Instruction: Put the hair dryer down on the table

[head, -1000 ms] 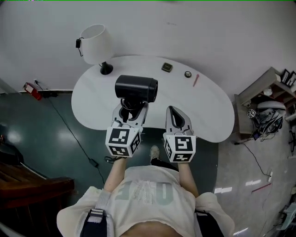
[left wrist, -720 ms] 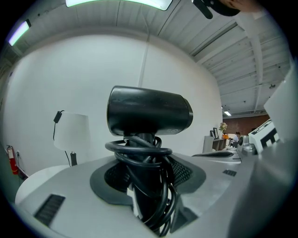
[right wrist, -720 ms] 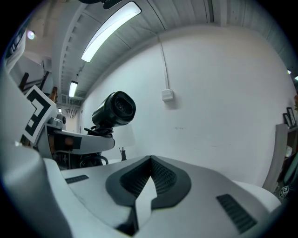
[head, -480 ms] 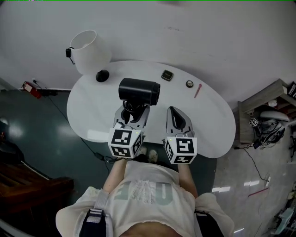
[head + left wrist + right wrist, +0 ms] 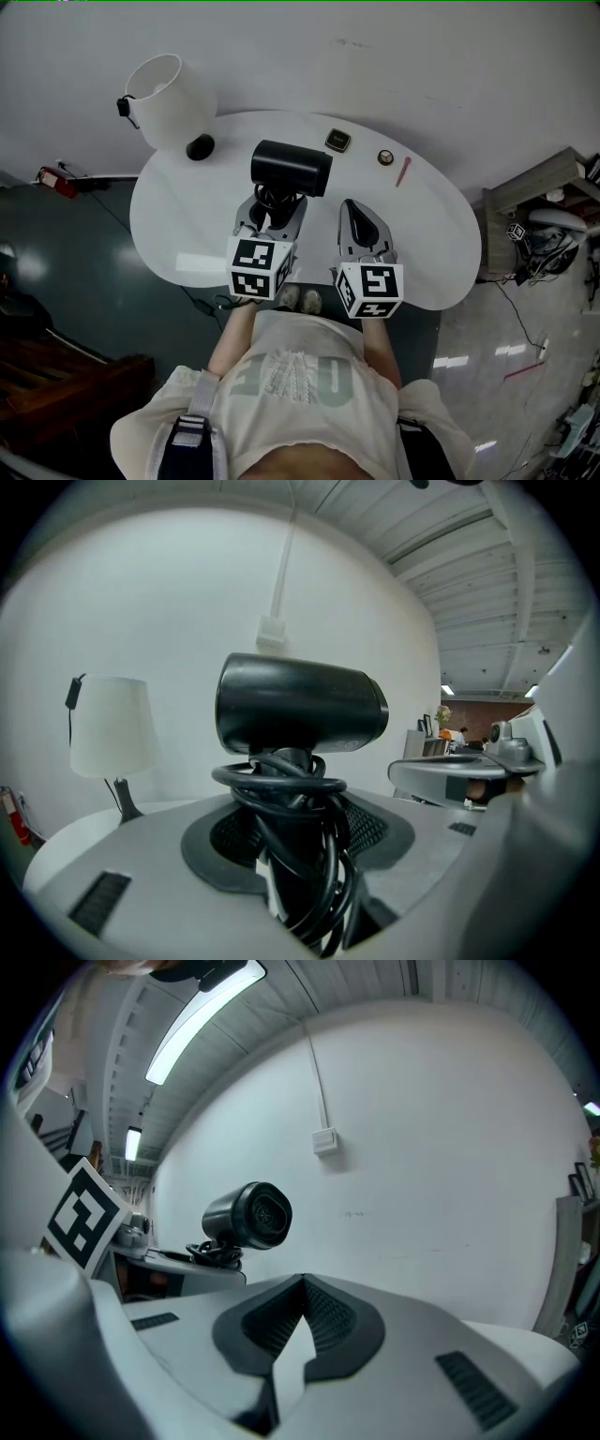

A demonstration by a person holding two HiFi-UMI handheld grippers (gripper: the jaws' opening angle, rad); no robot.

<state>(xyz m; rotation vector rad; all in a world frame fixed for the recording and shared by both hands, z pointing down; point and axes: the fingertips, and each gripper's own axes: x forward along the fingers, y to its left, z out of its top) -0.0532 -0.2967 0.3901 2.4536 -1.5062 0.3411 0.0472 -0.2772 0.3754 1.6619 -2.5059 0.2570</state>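
Note:
A black hair dryer (image 5: 291, 167) is held over the white table (image 5: 431, 225), its barrel lying crosswise above the jaws. My left gripper (image 5: 270, 202) is shut on its handle, which has the black cord wound round it (image 5: 291, 836). In the left gripper view the barrel (image 5: 300, 705) fills the middle, above my left gripper (image 5: 291, 855). My right gripper (image 5: 352, 208) hangs beside it on the right, shut and empty. The right gripper view shows that gripper (image 5: 302, 1288) with its pads together, and the hair dryer (image 5: 248, 1215) off to the left.
A white table lamp (image 5: 164, 89) with a black base (image 5: 200, 147) stands at the table's far left. Along the far edge lie a small square thing (image 5: 338, 141), a small round thing (image 5: 385, 157) and a pink pen (image 5: 402, 172). A cluttered shelf (image 5: 548, 211) stands on the right.
Both grippers have drifted a little forward and right over the table, carrying the hair dryer along. The head camera has shifted too. The grip is unchanged.

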